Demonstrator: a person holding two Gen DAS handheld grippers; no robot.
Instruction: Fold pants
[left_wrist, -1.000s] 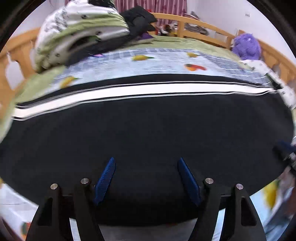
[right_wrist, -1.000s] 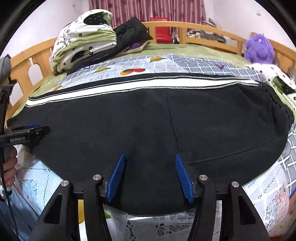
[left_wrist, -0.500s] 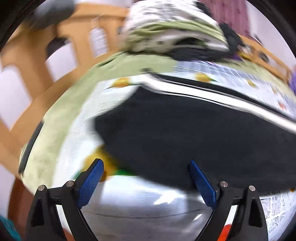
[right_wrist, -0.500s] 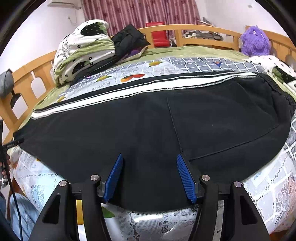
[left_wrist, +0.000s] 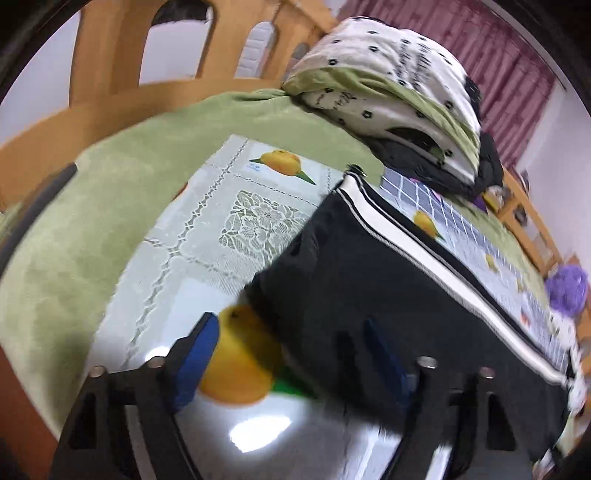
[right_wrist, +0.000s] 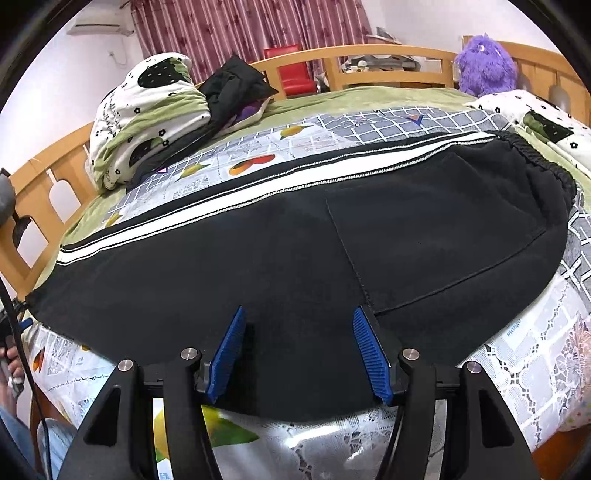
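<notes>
Black white-striped pants (right_wrist: 295, 251) — flat on bed

Left tongs (left_wrist: 291, 354) now apparently at pants (left_wrist: 388, 295) cuff.

Blurred: my left gripper (left_wrist: 291, 350) fingers and the pants (left_wrist: 388, 280) hem beside them; cloth contact indeterminate.

A home bedroom: a wooden-railed bed (right_wrist: 388, 55), piled quilt (right_wrist: 147, 110), maroon curtains (right_wrist: 221, 33) and a purple plush toy (right_wrist: 484, 70).
</notes>
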